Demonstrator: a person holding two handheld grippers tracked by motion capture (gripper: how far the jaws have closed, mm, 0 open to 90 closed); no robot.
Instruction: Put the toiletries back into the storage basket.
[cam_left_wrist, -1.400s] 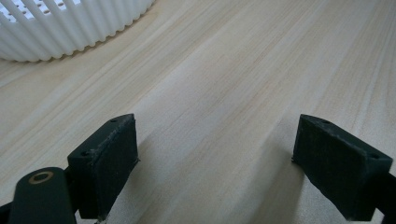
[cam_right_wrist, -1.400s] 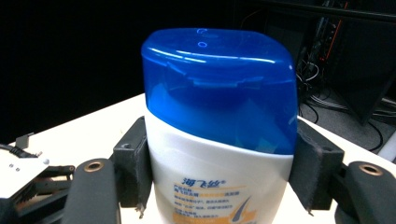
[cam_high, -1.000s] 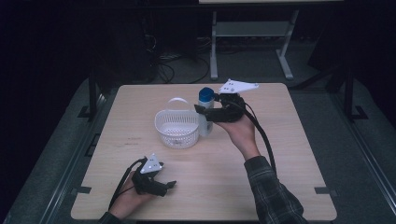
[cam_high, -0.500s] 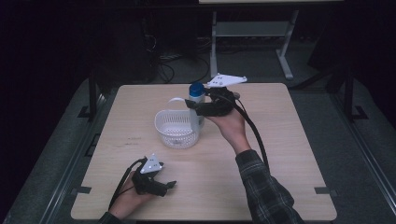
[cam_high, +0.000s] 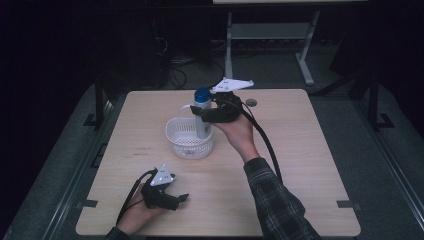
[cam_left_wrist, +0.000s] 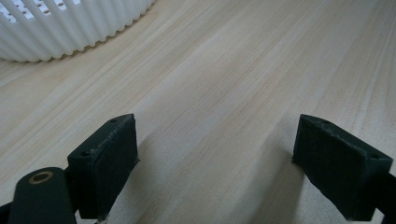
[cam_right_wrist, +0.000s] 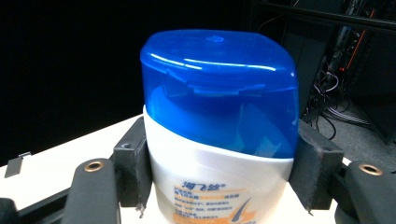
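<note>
Right gripper (cam_high: 201, 116): jaws clamped on white bottle (cam_high: 202, 120) with blue cap (cam_right_wrist: 219, 88), upright over white basket's (cam_high: 189, 145) far right rim, mid-table; left gripper (cam_high: 180, 199): jaws spread, nothing between, resting near the table's (cam_high: 300, 165) near-left edge.

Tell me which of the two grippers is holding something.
The right gripper: its jaws clamp a white bottle with a blue cap. The left gripper sits open above bare table.
</note>
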